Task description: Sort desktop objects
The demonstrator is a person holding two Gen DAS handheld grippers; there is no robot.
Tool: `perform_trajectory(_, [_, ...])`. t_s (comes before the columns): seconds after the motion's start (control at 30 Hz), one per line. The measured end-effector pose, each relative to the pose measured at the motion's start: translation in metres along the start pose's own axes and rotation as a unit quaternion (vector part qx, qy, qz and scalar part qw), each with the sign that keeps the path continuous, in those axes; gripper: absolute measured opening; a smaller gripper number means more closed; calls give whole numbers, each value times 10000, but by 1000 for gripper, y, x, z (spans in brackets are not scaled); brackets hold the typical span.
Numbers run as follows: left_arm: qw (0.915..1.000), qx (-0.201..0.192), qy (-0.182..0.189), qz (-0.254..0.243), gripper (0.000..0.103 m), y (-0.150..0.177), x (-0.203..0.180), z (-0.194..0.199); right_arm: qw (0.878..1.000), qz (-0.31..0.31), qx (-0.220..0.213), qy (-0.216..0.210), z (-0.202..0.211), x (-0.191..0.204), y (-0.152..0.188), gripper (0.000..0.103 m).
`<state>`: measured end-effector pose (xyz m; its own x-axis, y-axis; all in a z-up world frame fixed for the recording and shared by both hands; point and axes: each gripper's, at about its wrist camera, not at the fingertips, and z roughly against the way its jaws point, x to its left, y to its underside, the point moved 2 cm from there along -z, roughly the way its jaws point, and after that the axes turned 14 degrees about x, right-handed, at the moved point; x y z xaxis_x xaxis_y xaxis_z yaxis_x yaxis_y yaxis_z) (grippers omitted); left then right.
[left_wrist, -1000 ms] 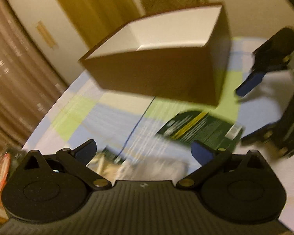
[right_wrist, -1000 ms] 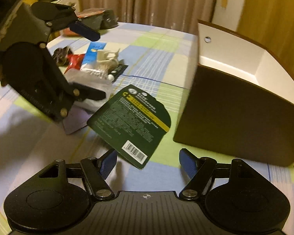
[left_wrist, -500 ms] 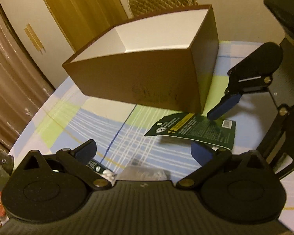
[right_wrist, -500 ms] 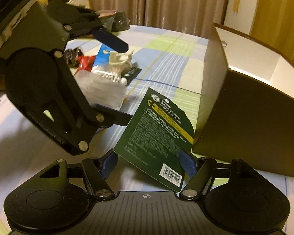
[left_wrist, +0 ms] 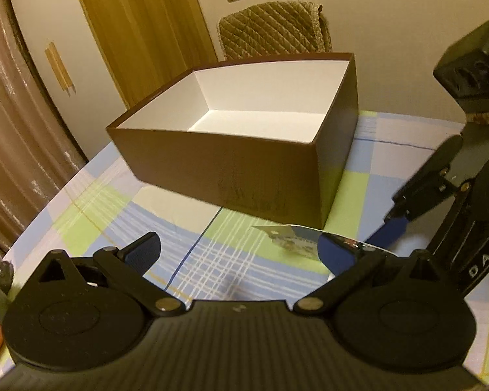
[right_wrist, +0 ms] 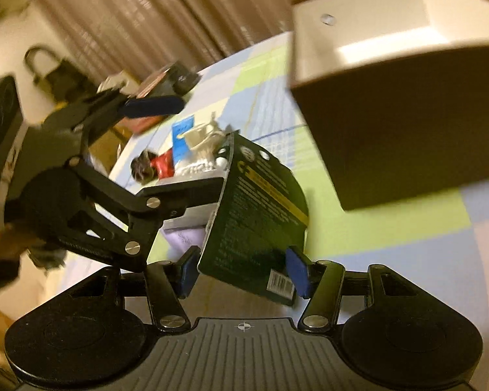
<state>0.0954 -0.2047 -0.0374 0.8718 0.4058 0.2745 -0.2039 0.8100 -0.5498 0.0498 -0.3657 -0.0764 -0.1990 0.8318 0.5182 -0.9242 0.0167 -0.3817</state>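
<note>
Fingers of the right gripper [right_wrist: 243,272] pinch a flat green packet [right_wrist: 256,215] by its barcode end, lifted off the table [right_wrist: 407,238] beside the brown box [left_wrist: 231,166].

Left gripper [left_wrist: 239,254] fingers spread wide, holding nothing, just in front of that box. By my reading the sorting has barely begun — the box's smooth white interior looks bare, and a heap of small items [right_wrist: 192,153] waits on the checked cloth, farther from the box than the packet. Glossy, stiff card with a rounded top; rigid matte box walls.

Black grippers with blue fingers [right_wrist: 298,275], silver rivets, ribbed grey housings.
</note>
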Motion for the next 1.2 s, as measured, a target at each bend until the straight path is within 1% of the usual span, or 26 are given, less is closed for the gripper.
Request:
perform_trajectory(0.13, [9999,-109,131,29,101,-9,-7,-4,9997,-171,-133,118,10,-7,6,57])
perform_trajectory(0.3, [9998,-169,112,-3,101,-17,-16,-10,9971,-398,-259,590,20,-20,10,57])
perform_trajectory(0.37, [9997,-188,125,0,101,-16,-16,-10,9948,-438,-296,868,25,-25,13,57])
perform_trajectory(0.4, [9998,-185,88,10,101,-15,-16,-9,9938,-320,-304,1022,28,-24,14,57])
perform_trajectory(0.43, [9998,-178,48,24,101,-14,-15,-8,9917,-31,-291,1251,31,-19,16,57])
perform_trajectory(0.5, [9998,-138,-58,90,101,-8,-10,-6,9848,543,-234,1631,34,-7,18,57])
perform_trajectory(0.57, [9996,-64,-209,176,101,-1,-5,-3,9749,1090,-150,1934,35,6,18,57])
perform_trajectory(0.63, [9988,55,-398,269,101,7,1,0,9717,1156,-103,2057,35,8,14,57])
perform_trajectory(0.8, [9944,318,-826,573,101,27,14,6,9751,434,-62,2175,25,11,-2,57])
perform_trajectory(0.87, [9922,384,-922,749,101,35,18,10,9744,319,-43,2224,21,15,-6,57])
perform_trajectory(1.0, [9891,495,-1000,958,101,53,24,16,9718,120,-1,2357,7,22,-13,57])
perform_trajectory(1.2, [9872,597,-1016,1074,102,75,31,23,9635,-317,-3,2658,-15,25,-22,57])
